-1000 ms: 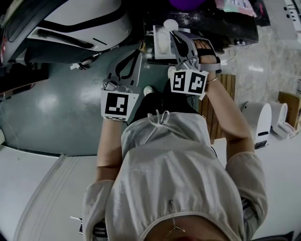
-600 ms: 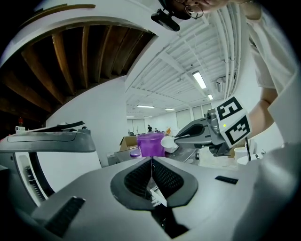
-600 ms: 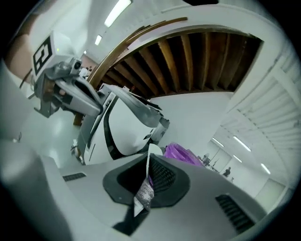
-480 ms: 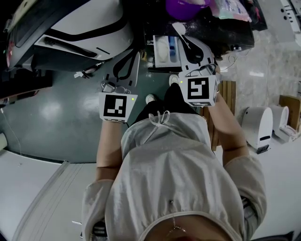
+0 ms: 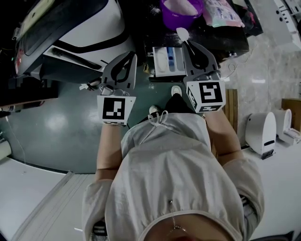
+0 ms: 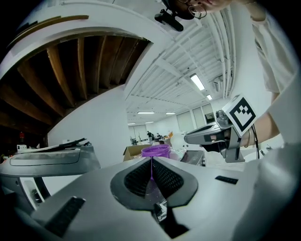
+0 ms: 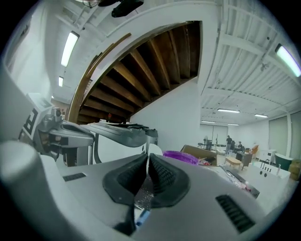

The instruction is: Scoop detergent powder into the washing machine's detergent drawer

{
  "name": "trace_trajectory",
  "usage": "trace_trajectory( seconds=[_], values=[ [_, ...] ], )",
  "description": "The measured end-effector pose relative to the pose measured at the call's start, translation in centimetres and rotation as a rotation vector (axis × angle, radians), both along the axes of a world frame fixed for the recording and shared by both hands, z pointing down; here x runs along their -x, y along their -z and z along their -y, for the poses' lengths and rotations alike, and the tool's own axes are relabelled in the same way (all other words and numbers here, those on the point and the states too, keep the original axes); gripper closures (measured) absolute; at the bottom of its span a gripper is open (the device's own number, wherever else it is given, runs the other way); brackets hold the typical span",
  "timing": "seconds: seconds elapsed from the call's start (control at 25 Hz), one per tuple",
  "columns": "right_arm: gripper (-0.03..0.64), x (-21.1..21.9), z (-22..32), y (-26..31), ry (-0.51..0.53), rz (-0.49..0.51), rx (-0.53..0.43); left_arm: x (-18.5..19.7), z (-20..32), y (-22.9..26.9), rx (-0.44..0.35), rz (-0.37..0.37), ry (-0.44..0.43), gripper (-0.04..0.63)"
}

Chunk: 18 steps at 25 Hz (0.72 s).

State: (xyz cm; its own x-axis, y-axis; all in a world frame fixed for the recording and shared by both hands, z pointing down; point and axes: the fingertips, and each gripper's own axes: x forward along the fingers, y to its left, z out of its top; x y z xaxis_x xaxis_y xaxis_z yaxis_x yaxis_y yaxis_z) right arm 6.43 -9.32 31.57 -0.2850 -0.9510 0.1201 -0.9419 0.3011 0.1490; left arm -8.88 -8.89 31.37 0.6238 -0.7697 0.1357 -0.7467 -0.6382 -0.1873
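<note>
The detergent drawer [image 5: 162, 60] stands pulled out, showing white and blue compartments. Behind it is a purple tub [image 5: 181, 12] holding white powder. My right gripper [image 5: 188, 44] is to the right of the drawer and shut on the handle of a white scoop [image 5: 182, 33], whose bowl points toward the tub. In the right gripper view the jaws [image 7: 147, 157] pinch that thin handle with the purple tub [image 7: 181, 156] beyond. My left gripper [image 5: 133, 54] hangs left of the drawer, shut with nothing in it. In the left gripper view the jaws [image 6: 151, 162] meet in front of the tub [image 6: 156, 150].
The white washing machine [image 5: 84, 28] with its dark door fills the upper left. A pink packet [image 5: 225, 12] lies right of the tub on the dark top. A white bin [image 5: 261, 127] and a wooden slatted piece [image 5: 230, 108] stand on the floor at right.
My right gripper has swung from over the drawer to its right side and away from me, carrying the scoop toward the purple tub. The left gripper has barely shifted.
</note>
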Motion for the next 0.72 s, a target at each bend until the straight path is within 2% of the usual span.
trace_trajectory(
  seconds=[0.12,0.36,0.48,0.72],
  values=[
    [0.606,-0.5,-0.3,0.6,-0.015,0.029,-0.015,-0.1,0.2,1.2,-0.058,-0.019,-0.010,0.572],
    [0.607,-0.7,-0.7,0.8,-0.014,0.022,-0.031,-0.1,0.3,1.8,-0.043,-0.019,-0.010,0.572],
    [0.607,-0.7,-0.8,0.9,-0.001,0.013,-0.037,-0.2,0.4,2.1,-0.067,-0.027,-0.009,0.572],
    [0.609,-0.6,-1.1,1.1,0.017,0.002,-0.043,-0.3,0.4,2.5,-0.067,-0.044,-0.001,0.572]
  ],
)
